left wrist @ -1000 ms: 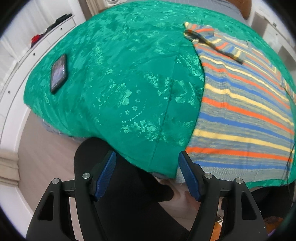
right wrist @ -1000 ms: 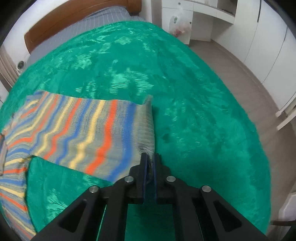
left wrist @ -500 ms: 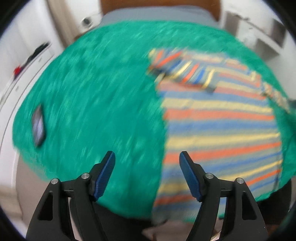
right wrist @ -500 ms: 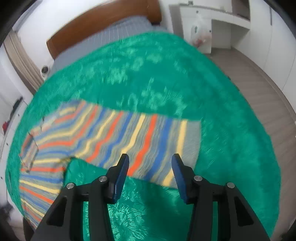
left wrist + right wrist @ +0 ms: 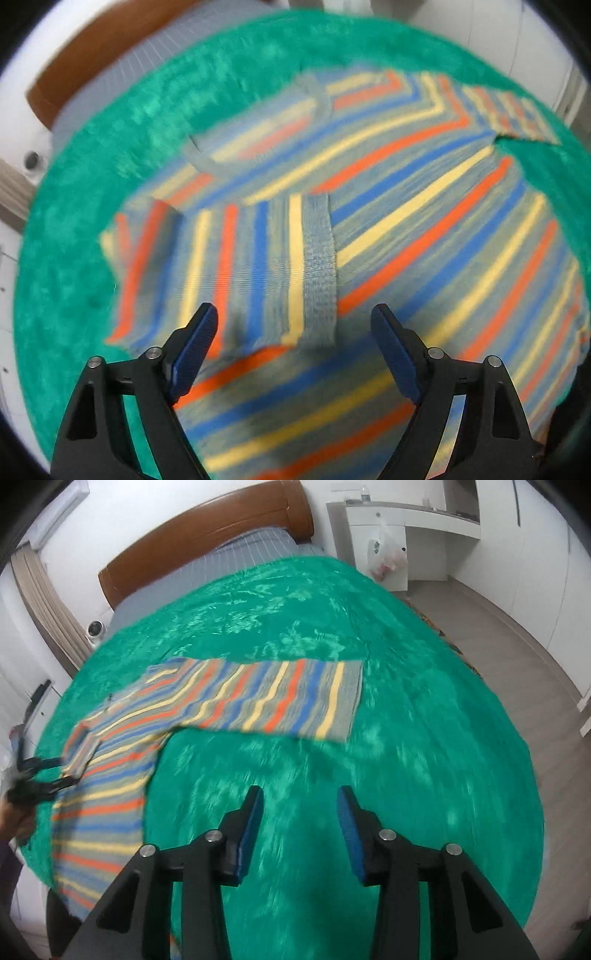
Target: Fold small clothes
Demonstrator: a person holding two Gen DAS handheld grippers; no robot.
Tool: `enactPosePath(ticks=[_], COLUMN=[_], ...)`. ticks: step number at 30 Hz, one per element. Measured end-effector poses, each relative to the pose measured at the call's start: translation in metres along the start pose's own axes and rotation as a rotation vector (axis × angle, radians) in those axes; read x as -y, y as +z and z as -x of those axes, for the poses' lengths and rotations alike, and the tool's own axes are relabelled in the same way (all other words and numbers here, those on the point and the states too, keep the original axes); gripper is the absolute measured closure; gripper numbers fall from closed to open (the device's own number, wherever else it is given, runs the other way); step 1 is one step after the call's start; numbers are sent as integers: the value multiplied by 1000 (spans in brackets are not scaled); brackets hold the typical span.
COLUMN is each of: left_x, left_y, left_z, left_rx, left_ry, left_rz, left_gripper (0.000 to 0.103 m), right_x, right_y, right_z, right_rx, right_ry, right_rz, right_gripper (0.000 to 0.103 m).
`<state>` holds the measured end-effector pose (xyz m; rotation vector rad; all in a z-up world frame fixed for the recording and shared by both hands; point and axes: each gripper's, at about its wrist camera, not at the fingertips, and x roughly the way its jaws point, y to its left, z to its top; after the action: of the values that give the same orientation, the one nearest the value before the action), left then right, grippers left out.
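Now both tools gape empty; the striped sweater (image 5: 424,236) lies flat on the green bedspread (image 5: 424,738); left gripper (image 5: 295,332) hovers over the folded sleeve; right gripper (image 5: 299,827) must reach ahead for the outstretched sleeve (image 5: 280,701).

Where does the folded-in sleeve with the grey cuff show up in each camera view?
Left wrist view: the folded sleeve lies centre-left across the sweater body, grey cuff just above the open left claw.
Right wrist view: same sleeve, small at far left edge.
Shared landmark: wooden headboard.
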<state>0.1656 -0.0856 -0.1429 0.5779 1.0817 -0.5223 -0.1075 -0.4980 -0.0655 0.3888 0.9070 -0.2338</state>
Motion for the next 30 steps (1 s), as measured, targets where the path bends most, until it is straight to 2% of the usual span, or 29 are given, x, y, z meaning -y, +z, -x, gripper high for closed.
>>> enactPosePath(ticks=[2,3,4,5,7,10,11,12,13,14,16,17,19,23,30], left_x=[-11,-18,-30,-39,-73,-145,-172,-187,-219,-242,-268,-278,-285,-273,-270], left_y=[-1,-2,-4,-7,-19,-45,-58,-68,-87,-104,-129,-143,-164,-175,-186], left_z=[-15,-15,-11,-5,22,58,65,71,73,71,62,54,35,10,9], left_rx=[-24,-19,-7,0,79,151,153,147,118,82,17,-18,-78,-123,-106], left_ry=[-31,-60,-89,-79,-63,40,106,159,258,317,369,371,368,396,408], left_rz=[41,77,136,170,258,458,537,589,687,762,866,909,956,940,941], left_gripper=[31,53,94,95,96,96,96,96,96,97,97,97,97,97,97], right_x=[-1,-2,-6,-9,-19,-31,-38,-44,-51,-60,-73,-79,-89,-109,-119], right_y=[-19,-29,-32,-40,-49,-57,-58,-59,-60,-61,-63,-64,-67,-74,-82], right_z=[7,10,8,11,12,16,17,16,15,12,6,2,-4,-7,3], right_rx=[-5,-11,-13,-13,-10,2,4,4,5,4,-4,-11,-26,-39,-34], right_ry=[9,13,11,9,11,29,44,55,65,76,92,106,126,149,130], right_rz=[-15,-18,-17,-15,-8,1,6,14,25,39,49,47,43,50,74], right_gripper=[60,60,60,60,60,60,60,60,60,60,60,60,60,60,60])
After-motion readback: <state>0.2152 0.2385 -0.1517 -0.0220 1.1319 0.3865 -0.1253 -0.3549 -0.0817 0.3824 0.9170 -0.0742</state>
